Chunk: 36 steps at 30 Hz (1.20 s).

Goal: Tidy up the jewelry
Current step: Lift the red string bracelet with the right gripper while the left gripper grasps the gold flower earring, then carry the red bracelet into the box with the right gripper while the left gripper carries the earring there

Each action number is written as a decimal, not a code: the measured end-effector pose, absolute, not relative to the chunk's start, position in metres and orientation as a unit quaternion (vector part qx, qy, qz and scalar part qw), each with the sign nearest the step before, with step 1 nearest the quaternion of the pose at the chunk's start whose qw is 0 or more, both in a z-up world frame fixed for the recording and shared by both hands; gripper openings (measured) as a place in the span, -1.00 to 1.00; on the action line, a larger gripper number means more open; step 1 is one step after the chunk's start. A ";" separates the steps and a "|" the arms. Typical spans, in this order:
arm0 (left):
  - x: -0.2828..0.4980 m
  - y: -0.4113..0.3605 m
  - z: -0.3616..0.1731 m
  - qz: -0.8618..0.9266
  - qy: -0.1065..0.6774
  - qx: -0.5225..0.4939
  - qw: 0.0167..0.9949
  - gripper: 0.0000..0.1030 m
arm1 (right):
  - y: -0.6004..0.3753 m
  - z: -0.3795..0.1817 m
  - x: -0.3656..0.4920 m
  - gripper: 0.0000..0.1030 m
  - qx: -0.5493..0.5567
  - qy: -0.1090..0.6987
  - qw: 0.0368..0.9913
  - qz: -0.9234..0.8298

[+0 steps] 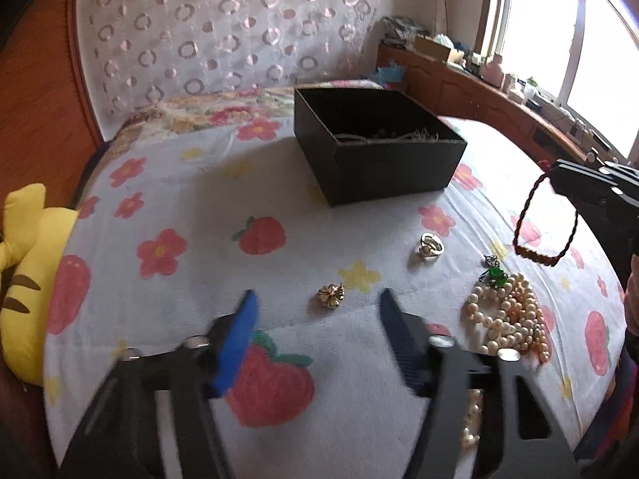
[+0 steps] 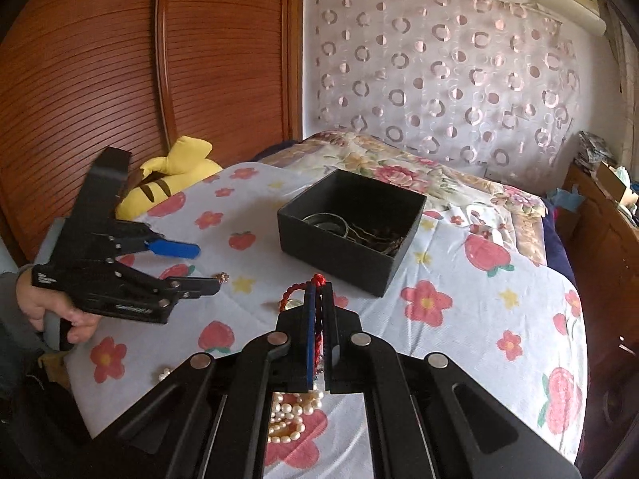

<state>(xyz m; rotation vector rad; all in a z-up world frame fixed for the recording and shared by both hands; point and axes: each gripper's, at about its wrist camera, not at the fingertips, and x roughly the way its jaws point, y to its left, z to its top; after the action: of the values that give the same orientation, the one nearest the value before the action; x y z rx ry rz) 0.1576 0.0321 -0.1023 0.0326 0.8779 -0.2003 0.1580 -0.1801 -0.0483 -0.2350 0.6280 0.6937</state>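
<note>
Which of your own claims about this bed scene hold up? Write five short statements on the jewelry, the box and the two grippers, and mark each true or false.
1. The right gripper is shut on the red braided bracelet. True.
2. The black box is empty. False: chains and a bangle lie inside it.
3. The left gripper grips the gold flower earring. False: the earring lies on the bedsheet between its parted fingers, untouched.
4. The pearl necklace lies heaped on the sheet, outside the box. True.
5. The gold ring sits in the box. False: it rests on the sheet, in front of the box.
</note>
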 end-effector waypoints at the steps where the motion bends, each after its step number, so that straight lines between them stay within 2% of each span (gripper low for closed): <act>1: 0.160 0.031 -0.104 -0.097 0.429 0.017 0.898 -0.16 | -0.180 -0.049 0.158 -0.93 -0.113 0.302 0.886 0.333; 11: 0.166 0.021 -0.108 -0.094 0.429 0.048 0.897 -0.40 | -0.182 -0.058 0.158 -0.93 -0.114 0.307 0.885 0.330; 13: 0.167 0.021 -0.107 -0.095 0.428 0.048 0.897 -0.48 | -0.183 -0.059 0.158 -0.93 -0.114 0.308 0.885 0.329; 15: 0.167 0.020 -0.106 -0.097 0.428 0.049 0.897 -0.73 | -0.182 -0.060 0.159 -0.93 -0.115 0.309 0.885 0.329; 23: 0.163 0.018 -0.102 -0.101 0.417 0.047 0.902 -0.73 | -0.182 -0.059 0.162 -0.93 -0.113 0.306 0.887 0.326; 36: 0.170 0.012 -0.058 -0.099 0.374 0.043 0.921 -0.73 | -0.168 -0.035 0.204 -0.93 -0.116 0.291 0.900 0.304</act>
<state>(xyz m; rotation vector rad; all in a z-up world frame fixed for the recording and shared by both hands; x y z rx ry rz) 0.1701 0.0120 -0.0584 0.0894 0.7686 -0.2041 0.2037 -0.1682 -0.0351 -0.2402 0.6012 0.6299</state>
